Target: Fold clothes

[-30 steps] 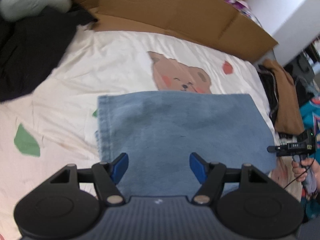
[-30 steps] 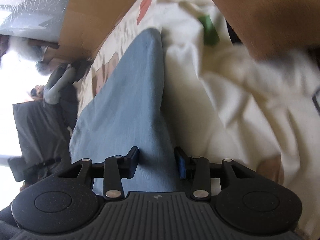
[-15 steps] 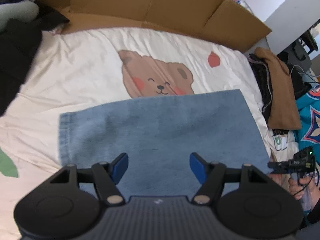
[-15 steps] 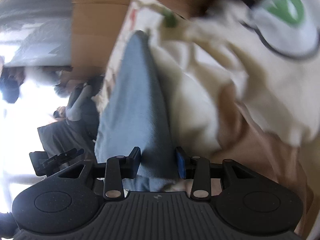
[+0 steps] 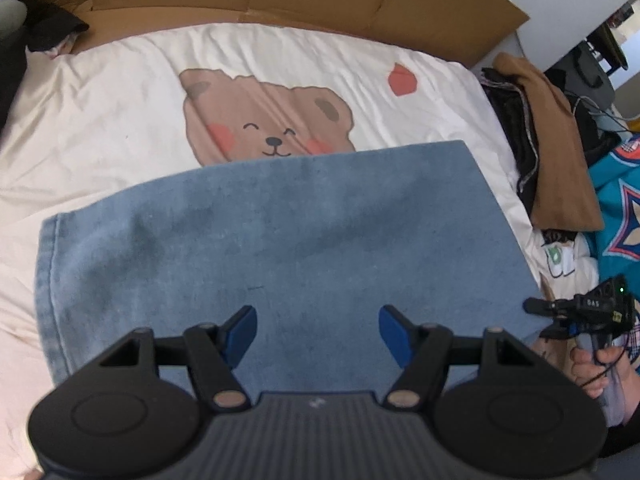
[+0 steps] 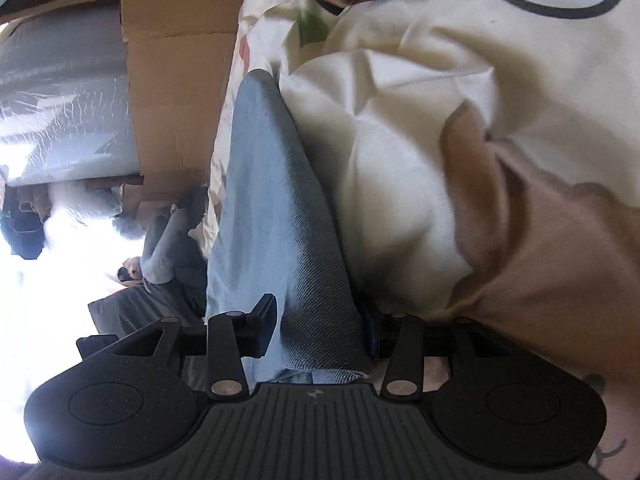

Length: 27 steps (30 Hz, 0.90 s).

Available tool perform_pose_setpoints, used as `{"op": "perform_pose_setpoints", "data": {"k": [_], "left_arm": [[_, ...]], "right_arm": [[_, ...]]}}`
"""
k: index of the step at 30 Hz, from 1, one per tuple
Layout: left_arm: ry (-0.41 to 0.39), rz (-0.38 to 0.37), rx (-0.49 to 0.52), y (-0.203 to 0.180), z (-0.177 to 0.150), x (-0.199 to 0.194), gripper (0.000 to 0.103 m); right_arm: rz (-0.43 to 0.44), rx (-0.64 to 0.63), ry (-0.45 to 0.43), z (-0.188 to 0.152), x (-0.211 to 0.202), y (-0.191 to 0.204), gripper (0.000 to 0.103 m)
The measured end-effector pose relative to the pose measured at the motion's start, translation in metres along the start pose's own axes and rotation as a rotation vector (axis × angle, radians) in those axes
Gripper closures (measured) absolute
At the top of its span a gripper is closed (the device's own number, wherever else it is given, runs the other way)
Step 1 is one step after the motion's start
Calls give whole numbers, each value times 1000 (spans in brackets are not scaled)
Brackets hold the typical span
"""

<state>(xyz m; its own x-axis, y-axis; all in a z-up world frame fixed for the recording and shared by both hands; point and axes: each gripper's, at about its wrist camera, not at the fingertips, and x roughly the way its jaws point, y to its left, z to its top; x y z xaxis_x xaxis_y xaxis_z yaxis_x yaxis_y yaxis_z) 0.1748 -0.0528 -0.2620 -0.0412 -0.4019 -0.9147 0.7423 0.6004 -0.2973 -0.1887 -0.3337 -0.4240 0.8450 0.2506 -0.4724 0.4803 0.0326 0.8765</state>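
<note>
Jeans (image 5: pixel 280 240) lie flat on bear sheet (image 5: pixel 120 100), folded into wide band, hem at left. We hold left gripper (image 5: pixel 318 330) above denim, jaws wide apart, nothing between them; we think it waits to pin cloth. Right gripper (image 6: pixel 320 320) at right end, denim edge between jaws, jaws just opening slightly; real clamp or not, we cannot tell. Compared with second ago, left view now shows more of sheet.

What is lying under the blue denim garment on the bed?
The denim garment lies on a cream sheet printed with a brown bear. The bear's face shows above the denim's far edge; the part below its mouth is covered, so anything else beneath cannot be seen.
</note>
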Motion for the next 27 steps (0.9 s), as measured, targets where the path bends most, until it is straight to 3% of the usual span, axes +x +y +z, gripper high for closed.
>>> {"op": "perform_pose_setpoints", "data": {"k": [4,9,14,19,27], "left_arm": [[13,2,-4,-3,-6,5,33],[52,-8,18,-13,-14,22,33],[90,-49,30,-22,-24,43,33],[132,-58,18,-23,-35,59,35],[152,-38,59,-28,-43,66,34]], "right_arm": [[-18,-37,-11,-1,0,9,83],[-17,-85,-22,-4,-11,23,87],[-35,-95,-9,-1,-14,31,85],[-90,-58,1,3,-5,25,66],[-65,-37,0,9,14,23,63]]}}
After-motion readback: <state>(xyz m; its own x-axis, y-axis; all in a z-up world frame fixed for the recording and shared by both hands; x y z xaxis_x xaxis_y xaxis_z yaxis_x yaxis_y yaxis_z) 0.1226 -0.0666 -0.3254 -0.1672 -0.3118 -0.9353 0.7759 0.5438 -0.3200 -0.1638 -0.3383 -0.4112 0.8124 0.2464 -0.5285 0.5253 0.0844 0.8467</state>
